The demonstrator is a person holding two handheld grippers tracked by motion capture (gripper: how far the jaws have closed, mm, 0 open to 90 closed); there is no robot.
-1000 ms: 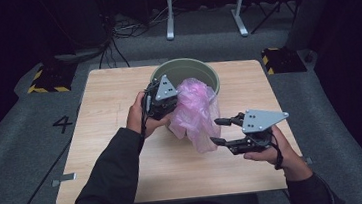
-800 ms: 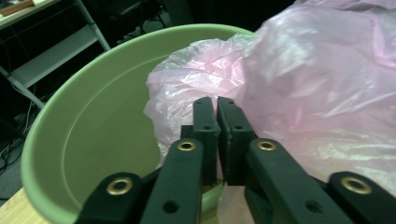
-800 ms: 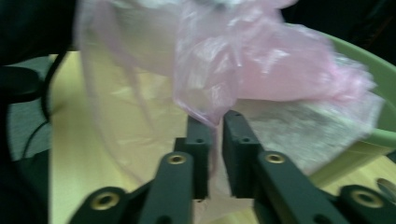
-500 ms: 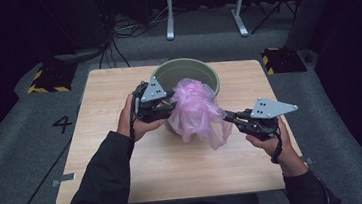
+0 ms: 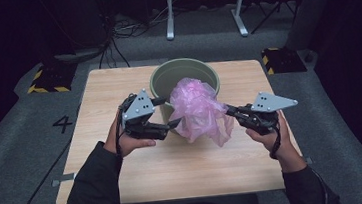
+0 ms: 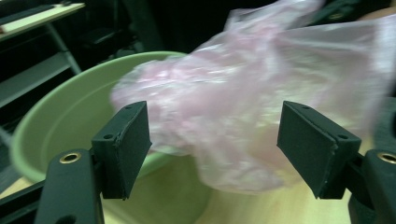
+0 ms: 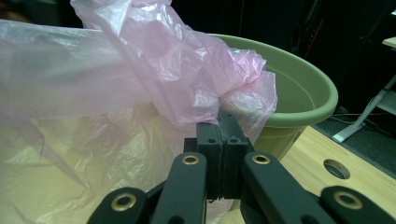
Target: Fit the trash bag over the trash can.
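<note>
Since half a second ago the left gripper (image 5: 170, 112) has let go of the bag (image 5: 197, 108) and dropped a bit toward the near side of the bucket (image 5: 161, 81); right gripper (image 5: 231, 111) sits about where it was, the bag sagging lower between the two. Left gripper: jaws spread wide, nothing between the pads, no contact seen. In the left gripper view (image 6: 212, 149) the bag (image 6: 261, 112) floats just beyond the open pads, blurred, draped over the green bucket rim (image 6: 42, 116). Right gripper: jaws clenched together on a bunched fold of the pink bag, the film pinched right at the pad tips in the right gripper view (image 7: 218, 122). The bag (image 7: 116, 84) balloons up and left from that pinch, and a loose sheet hangs below it. The bucket (image 7: 303, 88) is behind and to the right in that view, upright on the table (image 7: 322, 186). High view: the bag hangs off the bucket's near edge, partly over the rim, with its lower flap trailing down toward the table (image 5: 107, 89) just beside the right gripper. The left hand (image 5: 127, 140) and right hand (image 5: 272, 133) hold the grippers on either side of the bag.
</note>
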